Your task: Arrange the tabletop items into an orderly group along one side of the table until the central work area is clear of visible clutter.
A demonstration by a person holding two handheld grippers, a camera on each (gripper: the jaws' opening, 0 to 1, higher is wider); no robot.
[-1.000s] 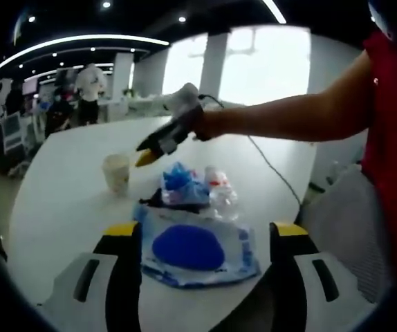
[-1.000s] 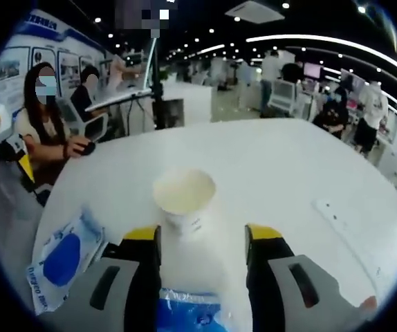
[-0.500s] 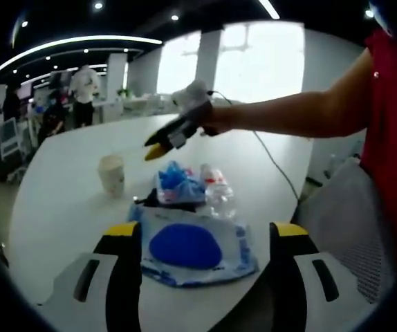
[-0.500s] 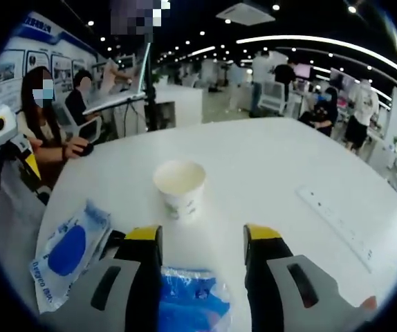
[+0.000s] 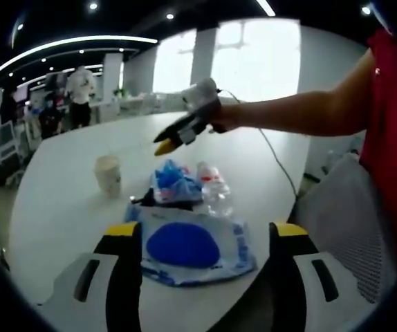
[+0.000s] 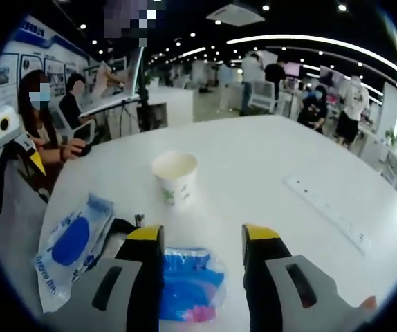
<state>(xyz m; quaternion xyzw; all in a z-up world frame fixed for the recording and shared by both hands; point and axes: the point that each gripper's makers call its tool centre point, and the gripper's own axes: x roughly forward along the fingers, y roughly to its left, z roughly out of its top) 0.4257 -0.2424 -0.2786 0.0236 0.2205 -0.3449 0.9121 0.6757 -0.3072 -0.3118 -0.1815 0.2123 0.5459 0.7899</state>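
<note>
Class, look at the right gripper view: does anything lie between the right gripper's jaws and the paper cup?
Yes. A blue plastic bag lies between the right gripper and the paper cup; beyond the bag, bare table.

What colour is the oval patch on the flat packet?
Blue, on the white packet; clearest in the left gripper view.

Past my reach, two seated people (image 6: 43, 128) worked at a desk, others stood (image 6: 351, 104) farther off, and bright windows (image 5: 254, 62), I think, glowed behind.
</note>
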